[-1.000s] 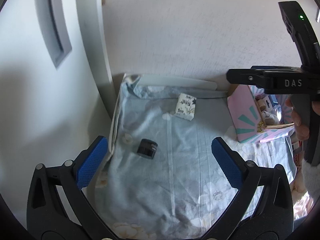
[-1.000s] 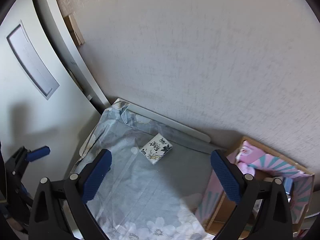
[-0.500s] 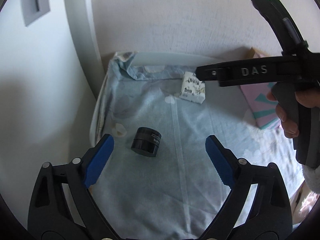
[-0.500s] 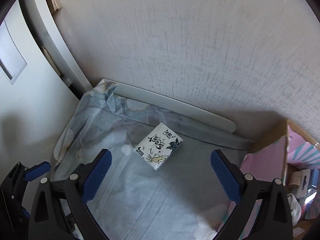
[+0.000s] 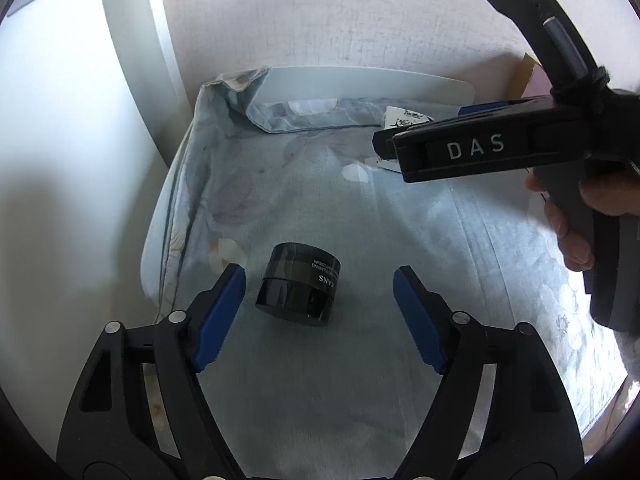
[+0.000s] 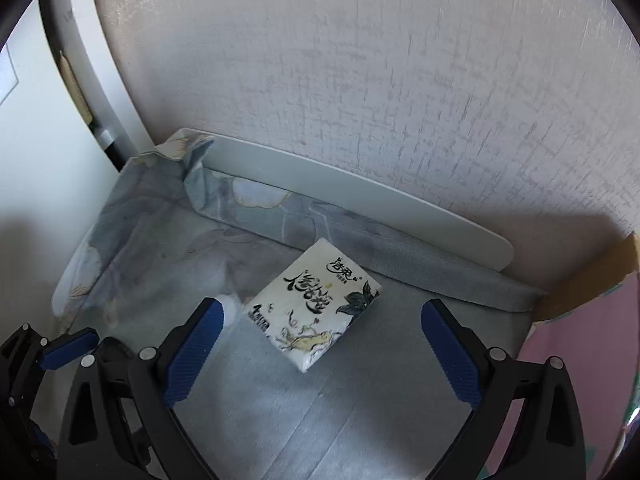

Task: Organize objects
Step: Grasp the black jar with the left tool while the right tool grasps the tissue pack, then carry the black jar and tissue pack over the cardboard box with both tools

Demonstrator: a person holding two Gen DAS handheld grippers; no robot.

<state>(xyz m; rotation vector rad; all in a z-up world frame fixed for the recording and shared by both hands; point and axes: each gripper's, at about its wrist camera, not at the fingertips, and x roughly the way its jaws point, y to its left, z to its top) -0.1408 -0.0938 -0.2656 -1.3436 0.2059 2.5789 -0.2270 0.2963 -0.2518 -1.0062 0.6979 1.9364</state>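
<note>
A small black jar point(image 5: 299, 285) with white lettering lies on its side on the pale blue floral cloth point(image 5: 360, 220). My left gripper point(image 5: 320, 308) is open, its blue pads either side of the jar without touching it. A white tissue pack point(image 6: 314, 308) with black calligraphy lies flat on the cloth near the back rail. My right gripper point(image 6: 322, 340) is open around the pack's near corner, just above it. In the left wrist view the right gripper's body point(image 5: 472, 152) hides most of the pack point(image 5: 404, 116).
A white rail point(image 6: 360, 196) and a textured wall run behind the cloth. A white door frame point(image 5: 132, 60) stands at the left. A cardboard box with pink lining point(image 6: 588, 312) sits at the right edge. The left gripper shows at the lower left of the right wrist view point(image 6: 60, 352).
Both grippers have moved forward and down. The jar now sits between the left pads and the tissue pack between the right pads. Both stay open.
</note>
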